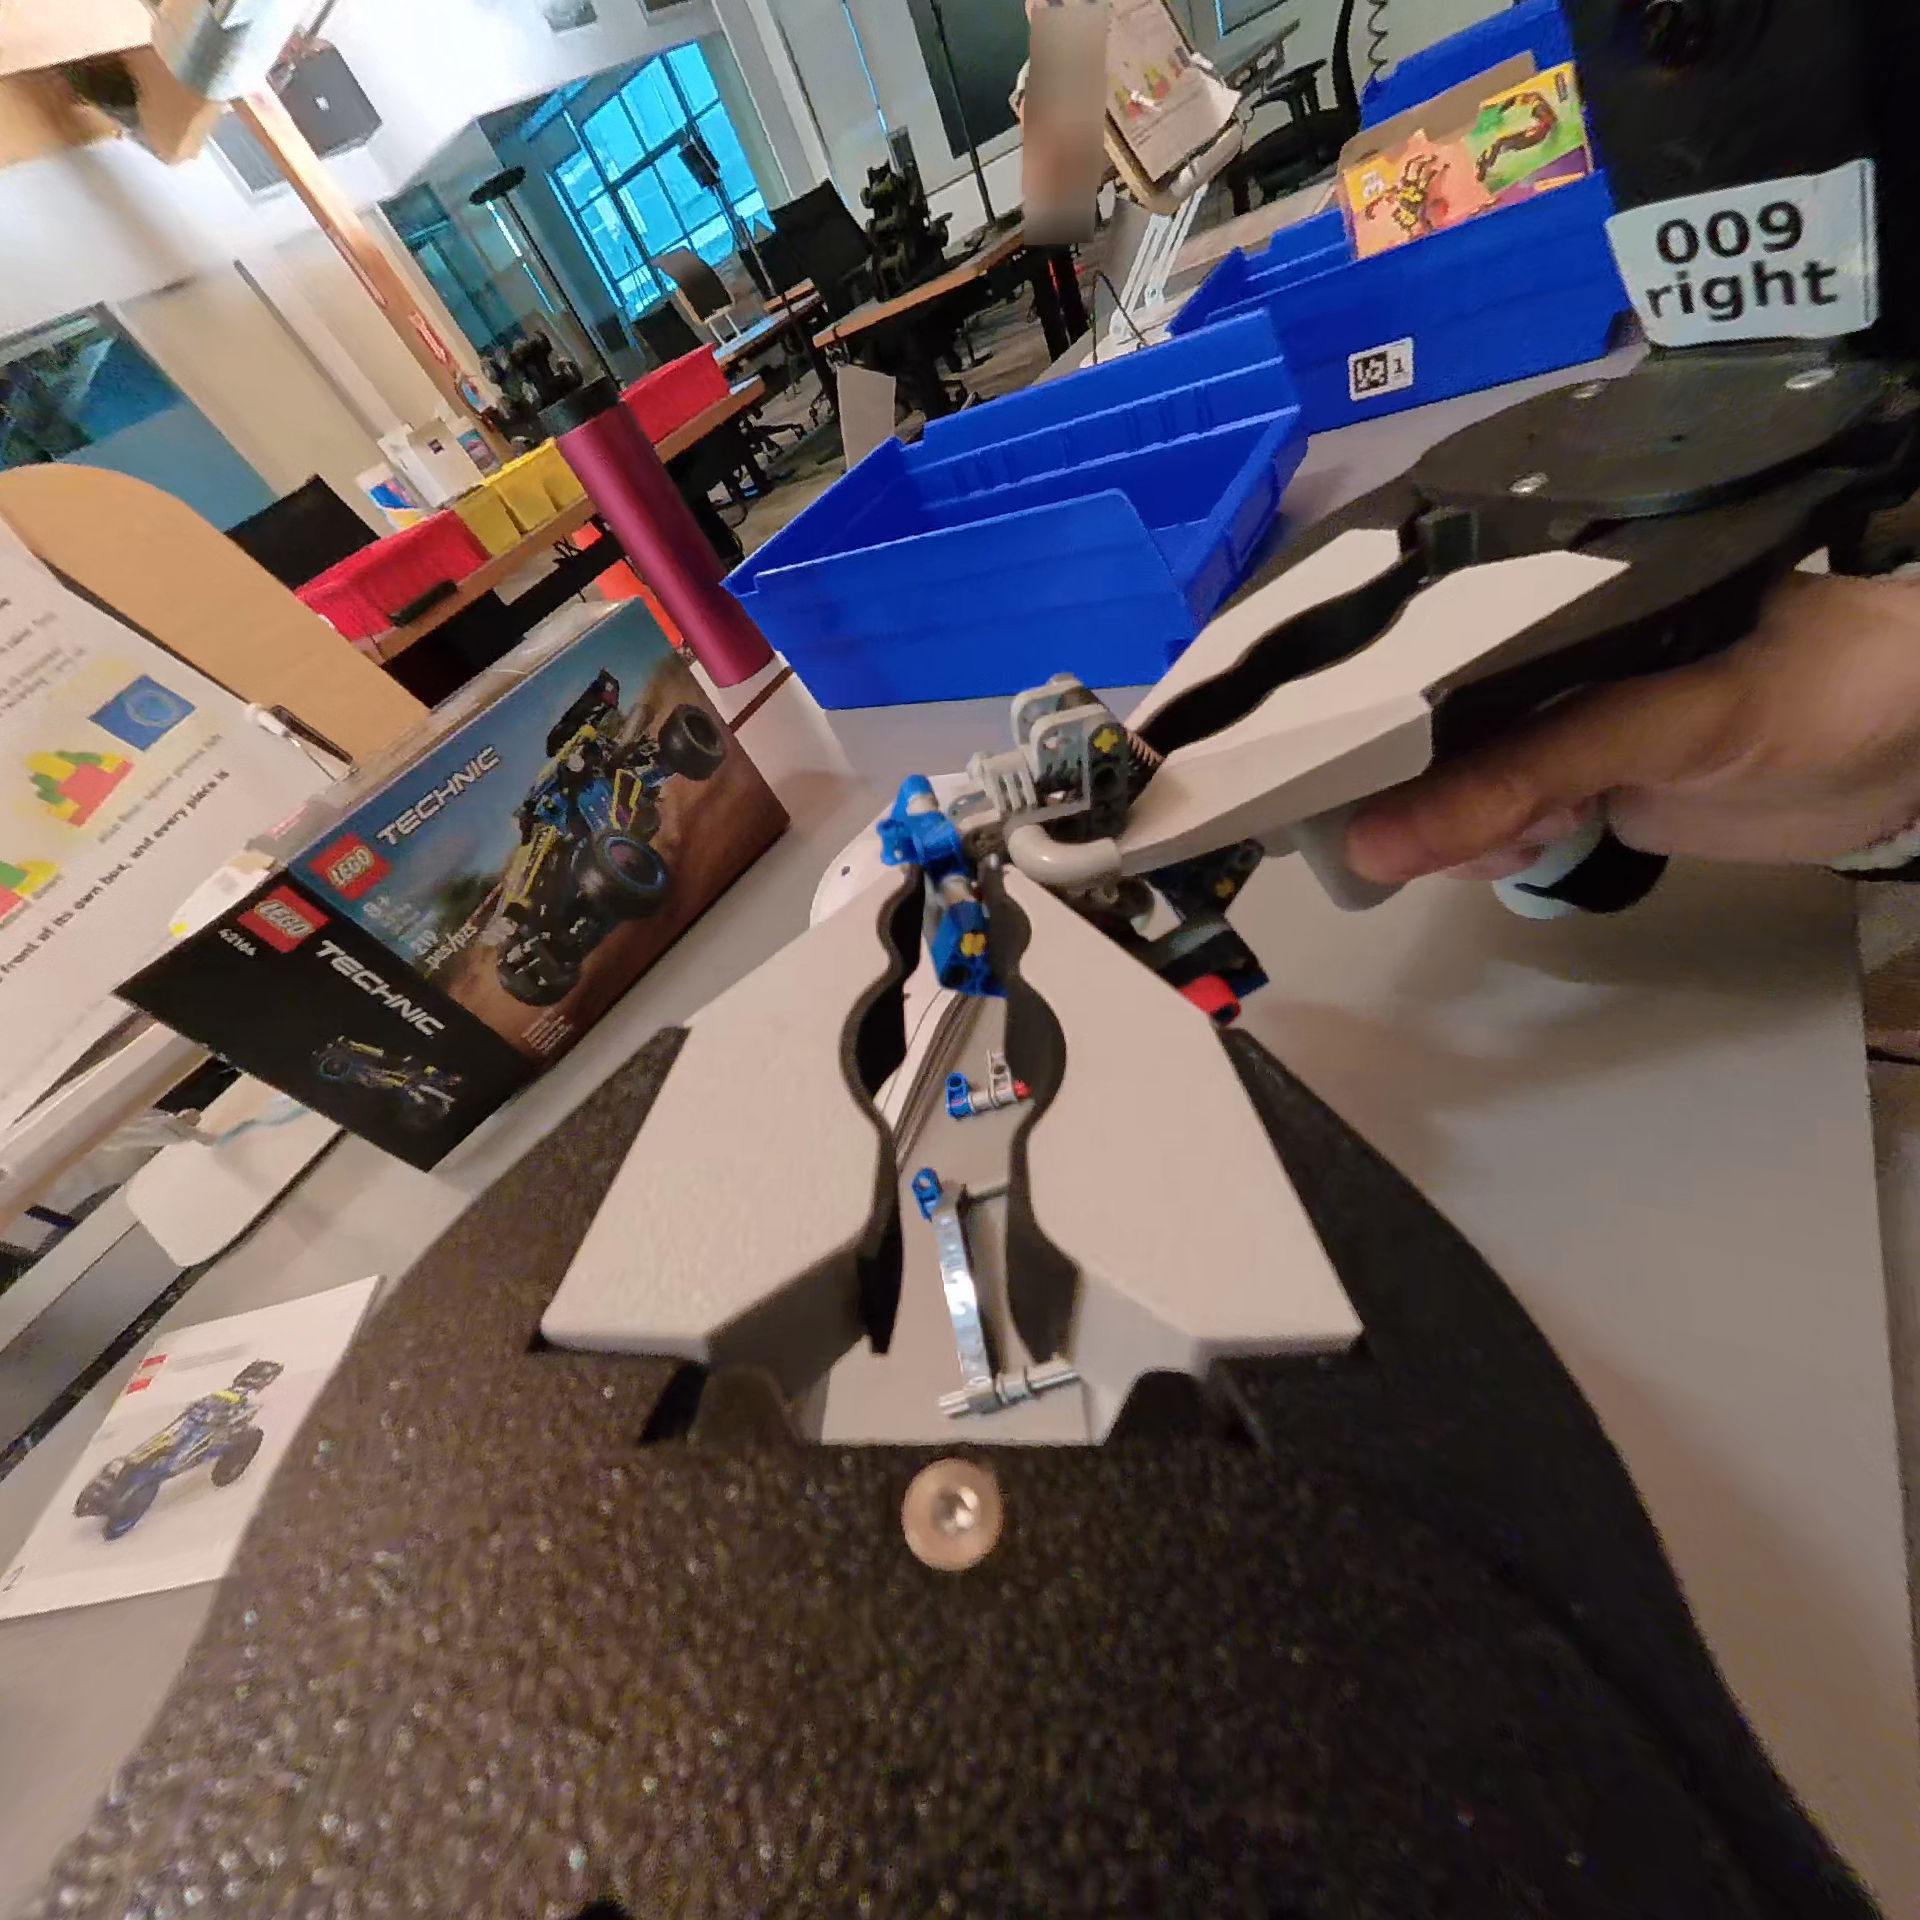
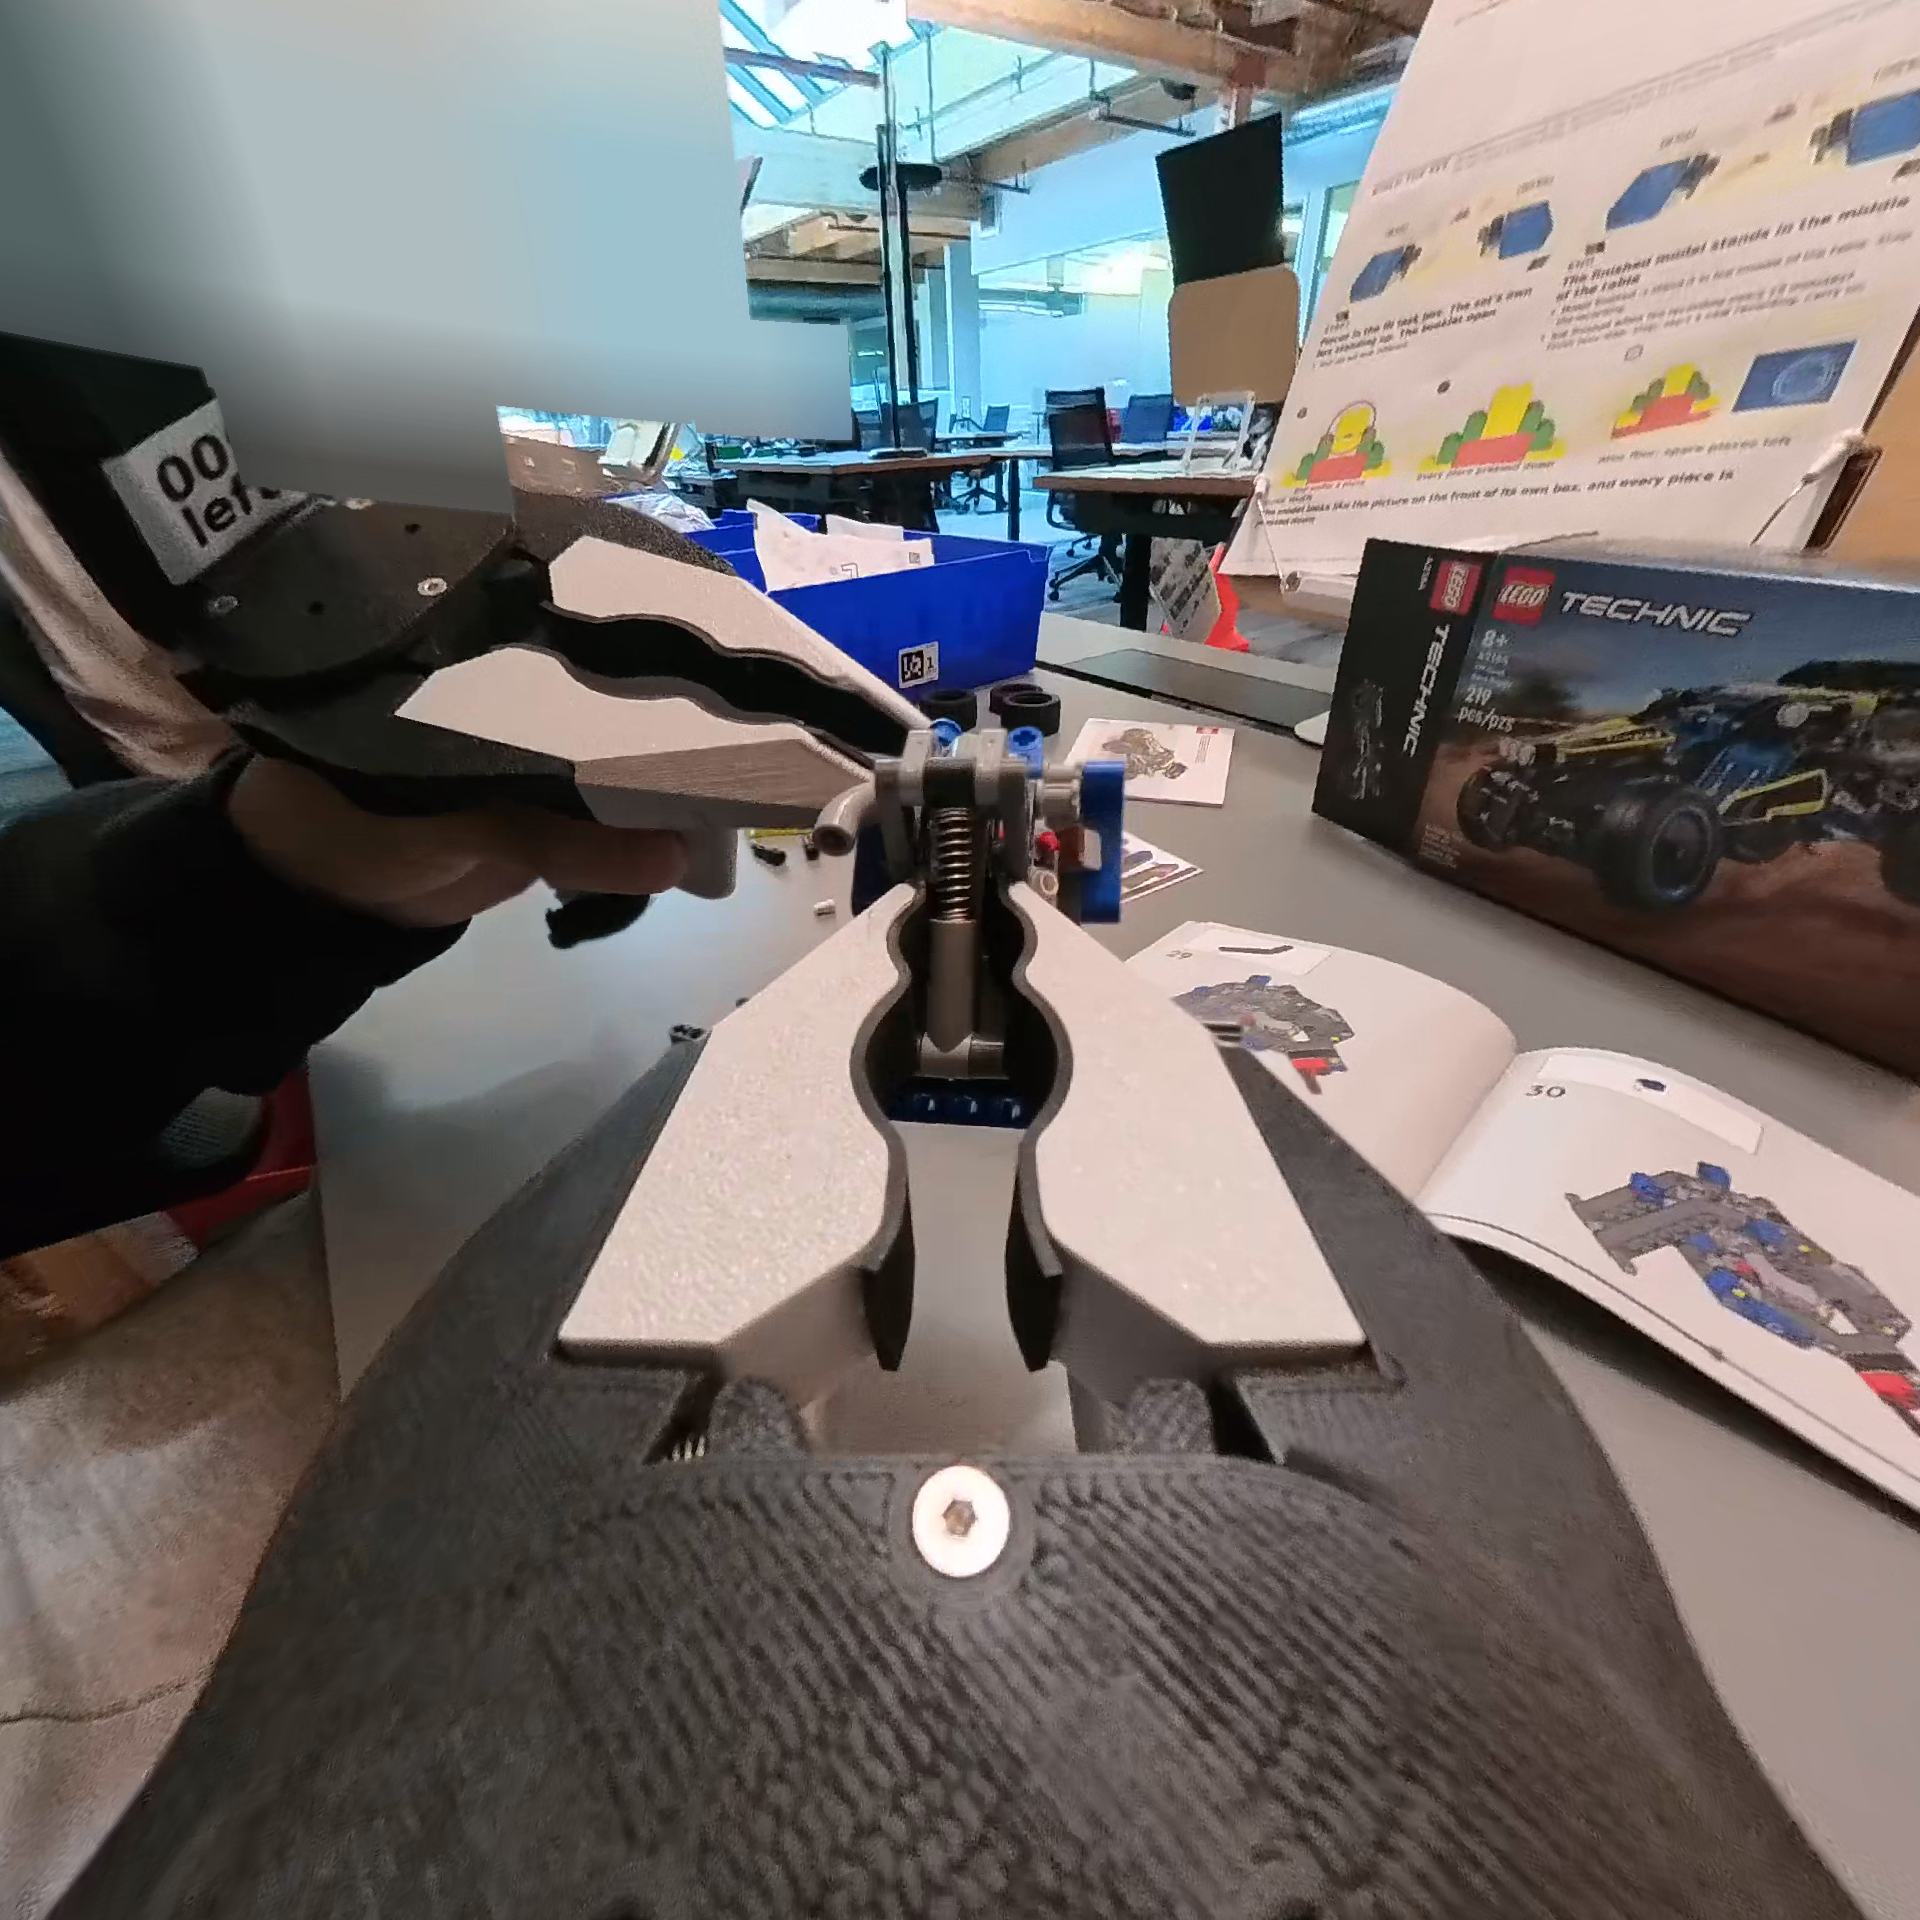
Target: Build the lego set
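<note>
left gripper point(image 1: 961, 914) clenches a blue piece point(image 1: 964, 935) against the chassis point(image 2: 977, 831), held above the table point(image 1: 1455, 1143) middle; right gripper point(image 2: 961, 914) grips the chassis by its spring strut (mid-assembly). next, i judge: press the piece home, squarely.

Open office behind: rows of desks point(image 2: 862, 462) with dark chairs point(image 2: 1075, 416), tall blue-lit windows point(image 1: 644, 156) (daylight), exposed ceiling beams point(image 2: 1143, 31).

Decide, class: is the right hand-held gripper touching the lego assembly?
Touching. In the right wrist view, the right hand-held gripper has its fingers closed around the lego assembly's spring strut.
</note>
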Demonstrator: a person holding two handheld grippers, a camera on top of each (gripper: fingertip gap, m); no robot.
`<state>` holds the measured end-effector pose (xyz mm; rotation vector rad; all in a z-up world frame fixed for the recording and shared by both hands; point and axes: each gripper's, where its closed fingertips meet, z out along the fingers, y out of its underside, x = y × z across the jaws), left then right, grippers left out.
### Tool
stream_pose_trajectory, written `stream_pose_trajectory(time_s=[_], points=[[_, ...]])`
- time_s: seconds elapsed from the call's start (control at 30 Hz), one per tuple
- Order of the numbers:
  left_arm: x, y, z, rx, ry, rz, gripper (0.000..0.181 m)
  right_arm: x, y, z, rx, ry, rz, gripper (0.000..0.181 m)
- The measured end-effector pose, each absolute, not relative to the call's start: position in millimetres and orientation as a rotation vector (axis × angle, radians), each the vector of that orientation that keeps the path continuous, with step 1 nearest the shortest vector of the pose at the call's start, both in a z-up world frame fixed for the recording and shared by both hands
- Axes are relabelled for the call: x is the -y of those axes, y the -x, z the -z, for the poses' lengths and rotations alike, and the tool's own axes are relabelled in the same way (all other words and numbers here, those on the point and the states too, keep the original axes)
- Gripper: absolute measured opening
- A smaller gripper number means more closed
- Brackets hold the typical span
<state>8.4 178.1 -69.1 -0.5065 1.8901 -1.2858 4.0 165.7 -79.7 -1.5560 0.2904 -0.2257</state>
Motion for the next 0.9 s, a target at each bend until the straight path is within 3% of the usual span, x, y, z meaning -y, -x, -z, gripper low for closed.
stream_pose_trajectory(time_s=[0.37, 0.6, 0.8, 0.9], points=[[-181, -14, 85, -1.952, 0.639, 1.337, 0.007, -166, -4, 96, -0.305, 1.643, 0.132, 0.011], [-183, -17, 94, -1.973, 0.664, 1.295, 0.0, -164, -18, 116, -0.261, 1.822, 0.44, 0.011], [-186, -22, 116, -2.047, 0.711, 1.273, 0.0, -166, -20, 139, -0.301, 1.892, 0.362, 0.005], [-187, -24, 121, -2.065, 0.717, 1.279, 0.008, -165, -21, 140, -0.278, 1.905, 0.402, 0.005]])
